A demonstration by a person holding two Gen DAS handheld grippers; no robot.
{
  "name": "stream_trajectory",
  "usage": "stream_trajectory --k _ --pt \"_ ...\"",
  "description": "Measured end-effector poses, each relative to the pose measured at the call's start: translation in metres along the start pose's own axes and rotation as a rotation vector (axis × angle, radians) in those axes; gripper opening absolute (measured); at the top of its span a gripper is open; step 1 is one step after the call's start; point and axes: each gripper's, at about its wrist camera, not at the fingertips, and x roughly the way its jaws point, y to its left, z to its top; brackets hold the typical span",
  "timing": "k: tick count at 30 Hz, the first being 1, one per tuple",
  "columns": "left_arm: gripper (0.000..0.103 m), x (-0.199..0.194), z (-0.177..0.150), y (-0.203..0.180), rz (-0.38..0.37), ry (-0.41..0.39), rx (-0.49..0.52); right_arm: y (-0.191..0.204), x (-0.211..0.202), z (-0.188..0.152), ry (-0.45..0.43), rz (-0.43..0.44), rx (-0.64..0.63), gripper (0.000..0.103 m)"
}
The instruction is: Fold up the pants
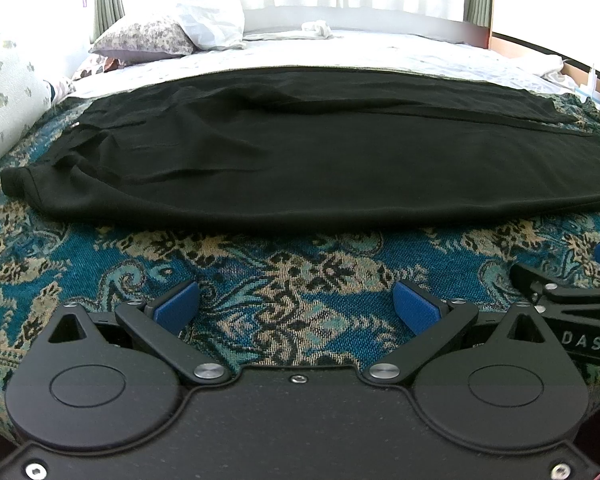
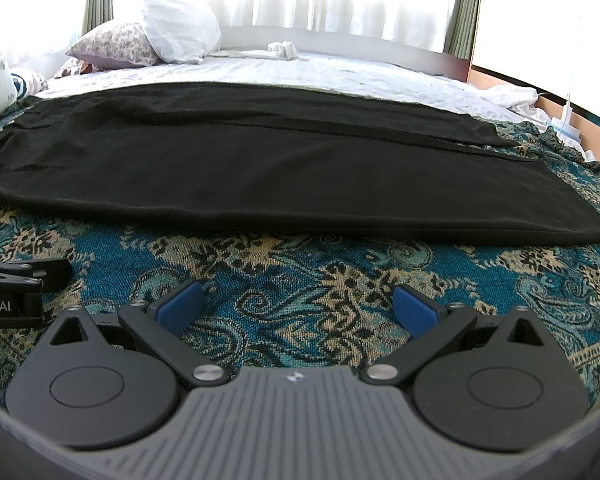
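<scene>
Bed with blue paisley blanket [image 1: 292,280] | black pants [image 1: 300,152] flat at 12 o'clock, waist end cut off at 9 in right view | left gripper [image 1: 298,308] wide apart, empty | right gripper [image 2: 298,306] wide apart, empty, short of pants

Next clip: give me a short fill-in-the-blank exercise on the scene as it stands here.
1. The pants are ____ in colour.
2. The left gripper and the right gripper both have jaws that are ____.
3. The pants lie on a patterned ____ blanket.

Missing words: black; open; blue
</scene>
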Motion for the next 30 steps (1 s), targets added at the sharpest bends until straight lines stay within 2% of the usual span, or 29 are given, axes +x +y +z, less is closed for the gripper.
stream_trajectory --k 5,7,9,12,16,18,24,27,30 --pt "0.103 -0.005 0.001 0.005 -0.038 0.001 -0.013 -0.005 -0.005 -0.011 -0.025 0.003 0.006 0.103" --pt "0.103 -0.006 0.007 0.009 -0.044 0.018 -0.003 -0.011 -0.008 -0.008 0.005 0.011 0.003 0.103" --pt "0.102 -0.009 0.015 0.022 -0.051 0.012 -0.048 -0.017 -0.009 0.005 0.032 0.017 0.032 0.103" --pt "0.102 -0.012 0.029 0.053 -0.052 -0.018 -0.136 -0.042 -0.015 0.012 -0.048 0.015 0.116 0.103" --pt "0.102 -0.008 0.050 0.110 0.016 -0.037 -0.231 -0.093 -0.007 0.029 -0.075 -0.094 0.202 0.103" --pt "0.102 -0.002 0.059 0.140 0.069 -0.042 -0.271 -0.126 0.001 0.039 -0.082 -0.170 0.252 0.100" --pt "0.102 0.027 0.071 0.224 0.213 -0.019 -0.436 -0.224 0.029 0.053 -0.045 -0.329 0.458 0.092" --pt "0.102 0.042 0.072 0.249 0.262 -0.003 -0.505 -0.265 0.038 0.051 -0.031 -0.428 0.539 0.085" --pt "0.099 0.055 0.070 0.266 0.285 0.006 -0.543 -0.296 0.047 0.047 -0.009 -0.471 0.597 0.078"
